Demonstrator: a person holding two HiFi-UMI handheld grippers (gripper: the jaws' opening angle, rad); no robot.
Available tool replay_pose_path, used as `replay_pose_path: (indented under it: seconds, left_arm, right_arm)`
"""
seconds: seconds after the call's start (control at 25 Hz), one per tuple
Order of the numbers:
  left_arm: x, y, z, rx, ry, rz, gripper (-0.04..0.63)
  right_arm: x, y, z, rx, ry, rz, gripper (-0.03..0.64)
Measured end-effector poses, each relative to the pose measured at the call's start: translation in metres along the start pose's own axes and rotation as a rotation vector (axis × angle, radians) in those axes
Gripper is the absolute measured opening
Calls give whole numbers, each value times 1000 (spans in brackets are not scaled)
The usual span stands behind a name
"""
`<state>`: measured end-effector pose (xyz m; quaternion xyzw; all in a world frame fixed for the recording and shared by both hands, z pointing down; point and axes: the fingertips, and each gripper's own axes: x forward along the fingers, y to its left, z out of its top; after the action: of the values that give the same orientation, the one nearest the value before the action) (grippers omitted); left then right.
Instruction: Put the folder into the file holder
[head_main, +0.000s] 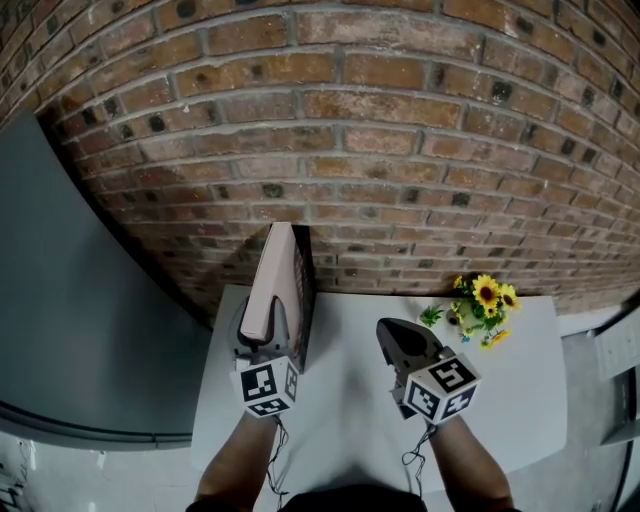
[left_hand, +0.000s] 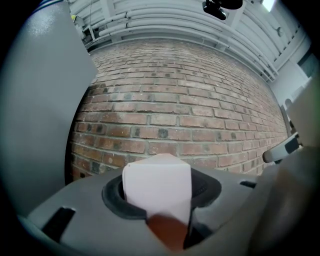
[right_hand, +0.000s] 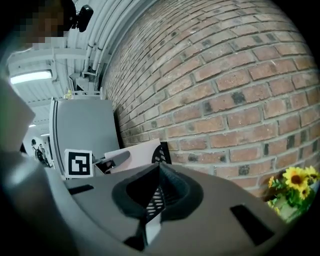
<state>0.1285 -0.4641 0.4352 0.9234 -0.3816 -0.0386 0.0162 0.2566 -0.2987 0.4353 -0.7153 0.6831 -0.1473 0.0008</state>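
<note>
The fingers of the left gripper (head_main: 262, 338) pinch the folder (head_main: 274, 280), upright against the file holder (head_main: 307, 295) at the wall (head_main: 400, 150). The right gripper (head_main: 402, 342) is pressed together, empty. If the folder's lower edge catches the holder's side, the holder could tip.

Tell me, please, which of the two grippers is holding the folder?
The left gripper: its jaws clamp the pale folder, which stands upright by the brick wall, whereas the right gripper has its jaws shut together on nothing.
</note>
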Motion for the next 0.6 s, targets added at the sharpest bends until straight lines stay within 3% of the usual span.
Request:
replay_pose_path:
  seconds: [0.6]
  left_arm:
    - [-46,-4,23,61,-14,-15,238]
  right_arm:
    - [-16,14,10,-22,-40,53,3]
